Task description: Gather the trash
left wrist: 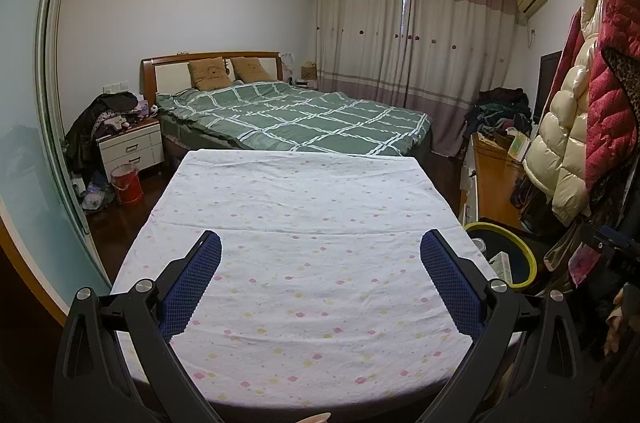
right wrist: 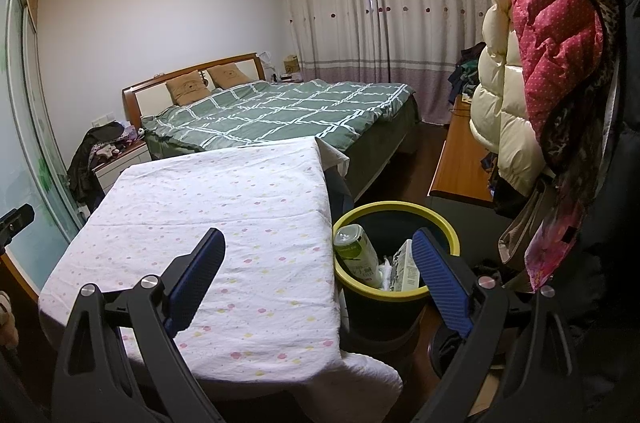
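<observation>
— What sits closest to the lens?

— On the left side, the left gripper (left wrist: 320, 247), its blue-padded fingers (left wrist: 192, 287) spread wide with nothing between them, hovering above a table (left wrist: 304, 223) draped in a white cloth with small pink and yellow dots. The right gripper (right wrist: 318, 247) is the same: jaws wide apart, nothing held, one finger over the cloth and the other over the bin's rim.

— And the trash?

— In the bin (right wrist: 440, 223), a dark bucket with a yellow rim standing on the floor just beside the table's right edge. Inside it lie a green-and-white can (right wrist: 356, 255) leaning against the near-left wall, a carton (right wrist: 406, 267) to its right, and something white and crumpled between them; tissue perhaps, though the view is too dim to be sure. From the left wrist camera the bin (left wrist: 524, 251) peeks out past the table's corner with the carton (left wrist: 502, 265) visible.

— What else is in the room?

— A bed (left wrist: 296, 119) with a green checked cover beyond the table, a nightstand (left wrist: 130, 147) heaped with clothes, a red bucket (left wrist: 127, 183) on the floor near it, drawn curtains (left wrist: 408, 35), and puffer coats (right wrist: 532, 55) hanging at the right.
</observation>
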`<control>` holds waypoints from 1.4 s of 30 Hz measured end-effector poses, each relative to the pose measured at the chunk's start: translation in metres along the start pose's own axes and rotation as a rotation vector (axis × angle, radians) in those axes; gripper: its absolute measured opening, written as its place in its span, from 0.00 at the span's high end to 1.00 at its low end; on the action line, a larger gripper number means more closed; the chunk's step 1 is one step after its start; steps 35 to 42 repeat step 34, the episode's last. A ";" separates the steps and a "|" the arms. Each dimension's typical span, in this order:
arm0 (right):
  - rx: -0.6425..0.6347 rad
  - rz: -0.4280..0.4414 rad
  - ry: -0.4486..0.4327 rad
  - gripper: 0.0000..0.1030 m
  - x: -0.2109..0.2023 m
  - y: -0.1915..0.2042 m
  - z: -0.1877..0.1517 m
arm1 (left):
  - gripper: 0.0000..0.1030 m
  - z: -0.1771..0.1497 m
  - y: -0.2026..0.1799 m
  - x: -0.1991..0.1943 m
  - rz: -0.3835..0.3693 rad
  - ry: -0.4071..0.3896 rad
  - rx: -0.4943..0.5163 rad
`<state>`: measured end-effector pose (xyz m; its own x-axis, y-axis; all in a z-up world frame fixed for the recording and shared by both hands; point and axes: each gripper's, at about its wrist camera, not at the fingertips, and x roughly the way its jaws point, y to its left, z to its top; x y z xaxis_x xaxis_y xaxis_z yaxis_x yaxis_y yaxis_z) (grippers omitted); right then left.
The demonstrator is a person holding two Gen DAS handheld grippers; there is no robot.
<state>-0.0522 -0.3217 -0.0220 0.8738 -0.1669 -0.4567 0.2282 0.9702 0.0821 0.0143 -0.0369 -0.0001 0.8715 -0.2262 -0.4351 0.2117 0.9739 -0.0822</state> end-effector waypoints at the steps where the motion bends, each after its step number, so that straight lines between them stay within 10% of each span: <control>1: -0.001 0.001 0.001 0.13 0.001 0.000 -0.001 | 0.05 0.000 0.000 0.000 0.000 -0.001 0.000; 21: -0.002 0.008 0.012 0.13 0.004 0.004 -0.004 | 0.05 -0.003 0.000 0.003 -0.040 -0.023 -0.009; 42: -0.033 0.102 0.098 0.07 0.071 0.031 0.014 | 0.05 0.004 0.037 0.103 0.033 0.159 -0.034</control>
